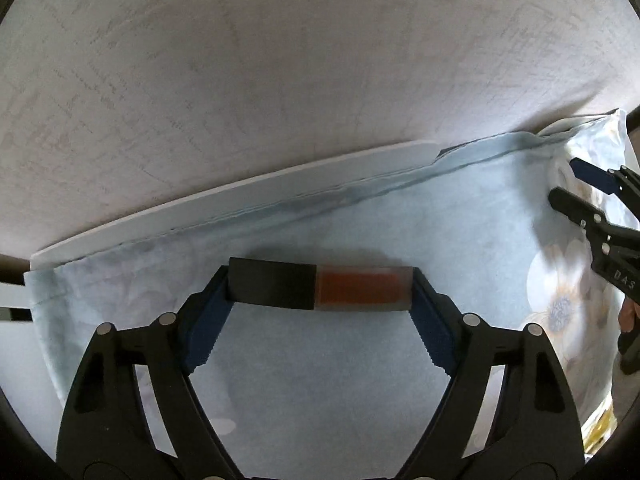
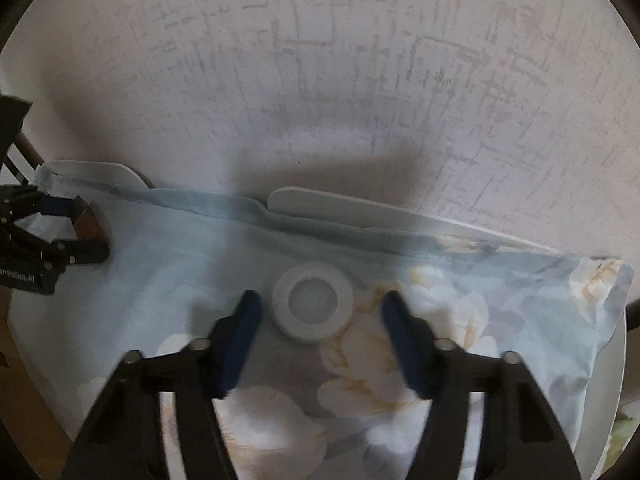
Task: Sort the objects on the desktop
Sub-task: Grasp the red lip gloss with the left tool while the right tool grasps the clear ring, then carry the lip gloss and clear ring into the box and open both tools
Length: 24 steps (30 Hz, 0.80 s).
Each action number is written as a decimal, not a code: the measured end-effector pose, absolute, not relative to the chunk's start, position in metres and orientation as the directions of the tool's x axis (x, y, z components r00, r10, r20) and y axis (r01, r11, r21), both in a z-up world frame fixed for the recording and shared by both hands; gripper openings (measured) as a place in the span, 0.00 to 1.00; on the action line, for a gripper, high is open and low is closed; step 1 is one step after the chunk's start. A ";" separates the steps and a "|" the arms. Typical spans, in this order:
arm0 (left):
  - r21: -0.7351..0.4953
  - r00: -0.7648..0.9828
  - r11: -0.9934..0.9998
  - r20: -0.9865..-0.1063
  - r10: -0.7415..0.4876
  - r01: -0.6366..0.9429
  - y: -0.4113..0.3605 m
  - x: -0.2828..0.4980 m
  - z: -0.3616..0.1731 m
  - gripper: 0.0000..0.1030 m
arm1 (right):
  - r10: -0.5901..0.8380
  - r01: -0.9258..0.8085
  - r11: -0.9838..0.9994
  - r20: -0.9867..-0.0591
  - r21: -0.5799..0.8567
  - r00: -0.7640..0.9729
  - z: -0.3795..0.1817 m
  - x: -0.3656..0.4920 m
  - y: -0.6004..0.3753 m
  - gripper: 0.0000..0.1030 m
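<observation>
Midway at best, by the look of it. Left gripper (image 1: 320,292) clenched end to end on a black-and-orange bar (image 1: 320,289), held just above the flowered cloth (image 1: 320,380) on the counter (image 1: 240,178). Right gripper (image 2: 316,308) spread wide, straddling but not touching a white ring (image 2: 313,306) lying on the cloth. No bin or tray for sorted things visible; placing both apparently left to do.

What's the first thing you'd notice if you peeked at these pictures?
The black and orange-brown block, pinched end to end in the left gripper over the pale blue flowered cloth. Next, the white ring-shaped disc lying on that cloth, just ahead of the open right gripper, with a scratchy-patterned wall behind.
</observation>
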<state>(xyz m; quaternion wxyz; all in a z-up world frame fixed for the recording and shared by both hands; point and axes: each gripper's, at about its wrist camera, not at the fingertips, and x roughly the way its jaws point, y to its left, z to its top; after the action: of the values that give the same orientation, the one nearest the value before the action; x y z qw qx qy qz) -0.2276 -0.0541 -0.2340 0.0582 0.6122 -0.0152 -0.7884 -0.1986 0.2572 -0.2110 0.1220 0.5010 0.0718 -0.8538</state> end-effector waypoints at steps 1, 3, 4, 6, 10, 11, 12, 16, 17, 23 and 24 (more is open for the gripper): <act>0.094 -0.246 -0.993 -0.963 -0.110 0.073 -0.055 -0.227 -0.233 0.80 | -0.138 0.279 -0.960 -0.871 0.001 -0.472 -0.210 -0.198 0.258 0.41; 0.096 -0.251 -0.993 -0.962 -0.111 0.072 -0.055 -0.226 -0.232 0.80 | -0.138 0.274 -0.962 -0.869 0.002 -0.475 -0.209 -0.197 0.260 0.38; 0.098 -0.254 -0.993 -0.961 -0.112 0.070 -0.056 -0.225 -0.231 0.80 | -0.139 0.275 -0.962 -0.868 0.003 -0.478 -0.208 -0.196 0.261 0.38; 0.101 -0.253 -0.993 -0.961 -0.113 0.062 -0.055 -0.224 -0.229 0.80 | -0.134 0.274 -0.962 -0.860 -0.007 -0.492 -0.205 -0.193 0.262 0.38; 0.102 -0.260 -0.994 -0.959 -0.111 0.049 -0.053 -0.221 -0.217 0.80 | -0.154 0.279 -0.960 -0.851 0.009 -0.502 -0.192 -0.186 0.264 0.38; 0.103 -0.264 -0.994 -0.958 -0.111 0.044 -0.052 -0.219 -0.211 0.80 | -0.157 0.280 -0.960 -0.849 0.011 -0.504 -0.189 -0.184 0.264 0.38; 0.105 -0.267 -0.994 -0.957 -0.113 0.042 -0.051 -0.217 -0.207 0.80 | -0.161 0.280 -0.960 -0.846 0.015 -0.508 -0.184 -0.180 0.266 0.38; 0.076 -0.300 -0.997 -0.950 -0.082 0.032 -0.045 -0.205 -0.181 0.80 | -0.170 0.285 -0.958 -0.840 0.020 -0.515 -0.164 -0.166 0.272 0.38; 0.075 -0.305 -0.997 -0.949 -0.080 0.029 -0.044 -0.203 -0.177 0.80 | -0.170 0.286 -0.958 -0.839 0.018 -0.516 -0.159 -0.162 0.274 0.38; 0.053 -0.373 -0.998 -0.926 -0.055 0.015 -0.007 -0.171 -0.129 0.80 | -0.168 0.317 -0.949 -0.832 -0.009 -0.529 -0.122 -0.133 0.292 0.38; 0.049 -0.387 -0.999 -0.921 -0.052 0.016 -0.004 -0.163 -0.119 0.80 | -0.166 0.327 -0.945 -0.831 -0.020 -0.531 -0.115 -0.126 0.295 0.38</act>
<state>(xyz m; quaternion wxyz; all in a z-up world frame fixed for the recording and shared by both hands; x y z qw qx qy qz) -0.1631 -0.0040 -0.1193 0.0203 0.5531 -0.0161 -0.8327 -0.1260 0.2950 -0.1151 0.1415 0.4632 0.0870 -0.8706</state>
